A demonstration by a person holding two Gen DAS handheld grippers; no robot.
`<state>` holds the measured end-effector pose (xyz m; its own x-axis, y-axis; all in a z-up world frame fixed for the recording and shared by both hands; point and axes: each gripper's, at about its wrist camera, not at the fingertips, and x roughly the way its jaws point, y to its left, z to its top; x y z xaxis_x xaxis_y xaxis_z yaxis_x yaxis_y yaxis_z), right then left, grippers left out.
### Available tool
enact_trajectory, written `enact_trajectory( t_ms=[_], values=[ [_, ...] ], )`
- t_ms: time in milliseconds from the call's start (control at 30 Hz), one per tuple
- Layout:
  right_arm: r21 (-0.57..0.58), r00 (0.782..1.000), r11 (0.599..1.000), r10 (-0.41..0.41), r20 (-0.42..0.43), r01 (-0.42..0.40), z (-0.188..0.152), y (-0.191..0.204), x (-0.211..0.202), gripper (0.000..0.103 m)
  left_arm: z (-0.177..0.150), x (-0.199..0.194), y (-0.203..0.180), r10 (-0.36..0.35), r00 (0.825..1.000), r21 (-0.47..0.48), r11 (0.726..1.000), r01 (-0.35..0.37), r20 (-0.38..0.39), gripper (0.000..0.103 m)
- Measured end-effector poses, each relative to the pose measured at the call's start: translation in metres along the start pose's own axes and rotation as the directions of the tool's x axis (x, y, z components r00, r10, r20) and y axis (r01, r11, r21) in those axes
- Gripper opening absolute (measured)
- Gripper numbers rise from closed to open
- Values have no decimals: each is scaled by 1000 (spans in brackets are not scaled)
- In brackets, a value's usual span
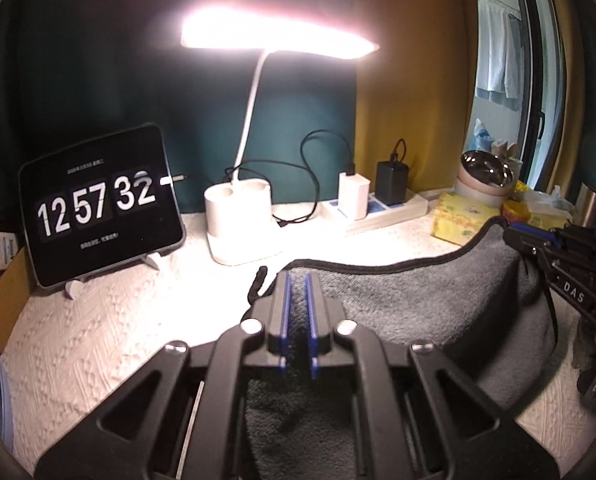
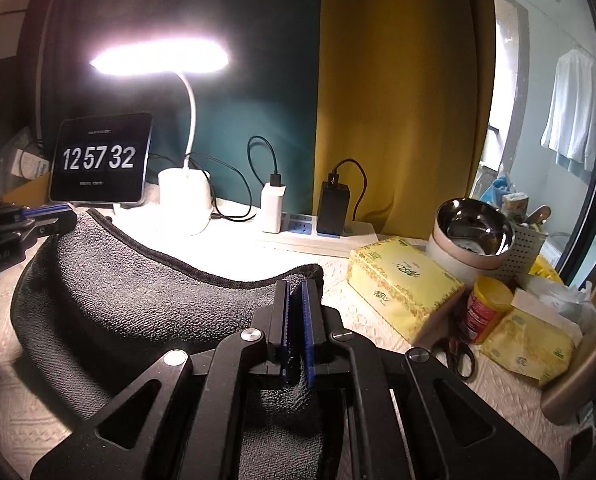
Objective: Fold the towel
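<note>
Both grippers are clamped on the towel [image 2: 137, 300]: left gripper [image 1: 298, 280] jaws pinch a fold of grey terry at one corner, right gripper [image 2: 295, 284] jaws pinch the other. The towel hangs slack between them, black-bound edge arched up, lower part resting on the desk [image 1: 97, 340].

Risks, my read:
- Grip is narrow, only a thin ridge of cloth between each pair of jaws. A sideways tug could slip a corner out.
- Uneven travel of the two grippers would skew the fold, so the edges won't line up.
- Just beyond the left jaws, the lamp base [image 1: 239, 216] and loose black cables [image 1: 298, 184]; a forward sweep could snag them.
- Right of the right jaws: tissue box [image 2: 402, 284], red jar [image 2: 486, 310], scissors [image 2: 458, 354], steel bowl [image 2: 474, 228]. A swinging hem could knock the jar.

Surface: white textured cover, grippy-looking, may drag the terry.

Farther out: power strip [image 2: 318, 236] with chargers, tablet clock [image 1: 97, 204], teal wall, mustard curtain [image 2: 398, 100], window with hanging laundry.
</note>
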<state>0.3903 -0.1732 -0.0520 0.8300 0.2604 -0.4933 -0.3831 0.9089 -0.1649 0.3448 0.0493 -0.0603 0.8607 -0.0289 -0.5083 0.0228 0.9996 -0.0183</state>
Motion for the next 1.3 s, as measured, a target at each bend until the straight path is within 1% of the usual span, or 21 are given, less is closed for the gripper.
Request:
enact_trajectory(
  t_ms=[167, 333, 500, 700, 767, 833, 867, 933, 967, 1033, 1067, 1167, 1300],
  values=[
    [3, 1000, 1000, -2, -25, 2, 2, -2, 19, 7, 2, 19, 3, -2, 1000, -8, 1000, 2, -17, 7],
    [-2, 998, 1000, -21, -51, 21, 0, -2, 37, 7, -2, 43, 8, -10, 998, -15, 1000, 9, -60, 7],
    [-3, 993, 999, -34, -111, 34, -7, -3, 60, 7, -7, 65, 12, -16, 995, -28, 1000, 13, -103, 7],
    [2, 984, 999, -43, -173, 44, -10, -3, 77, 7, -13, 84, 14, -33, 986, -54, 998, 25, -165, 8],
    [-4, 978, 999, -48, -201, 48, -10, -1, 81, 7, -15, 91, 13, -39, 979, -53, 998, 29, -201, 9],
    [-8, 971, 998, -65, -228, 65, -11, -1, 87, 7, -18, 102, 11, -41, 966, -46, 998, 31, -256, 9],
    [-8, 969, 998, -70, -235, 70, -10, -2, 89, 7, -20, 107, 11, -31, 960, -44, 999, 20, -277, 9],
    [-8, 966, 997, -76, -246, 76, -10, -5, 91, 7, -21, 111, 14, -25, 955, -62, 998, 7, -297, 9],
    [-6, 964, 997, -77, -254, 78, -9, -5, 93, 8, -21, 111, 16, -27, 953, -74, 997, 5, -303, 10],
    [-3, 957, 997, -76, -279, 78, -9, -8, 98, 16, -22, 114, 20, -31, 946, -94, 996, 1, -322, 10],
    [-5, 953, 997, -78, -293, 80, -9, -9, 101, 17, -22, 115, 21, -34, 944, -100, 995, 1, -328, 10],
    [-23, 945, 996, -90, -314, 88, -9, -7, 106, 21, -21, 116, 17, -13, 943, -76, 997, -13, -332, 11],
    [-43, 937, 994, -108, -334, 99, -11, -4, 110, 30, -19, 115, 14, 10, 944, -52, 998, -29, -329, 12]
  ],
)
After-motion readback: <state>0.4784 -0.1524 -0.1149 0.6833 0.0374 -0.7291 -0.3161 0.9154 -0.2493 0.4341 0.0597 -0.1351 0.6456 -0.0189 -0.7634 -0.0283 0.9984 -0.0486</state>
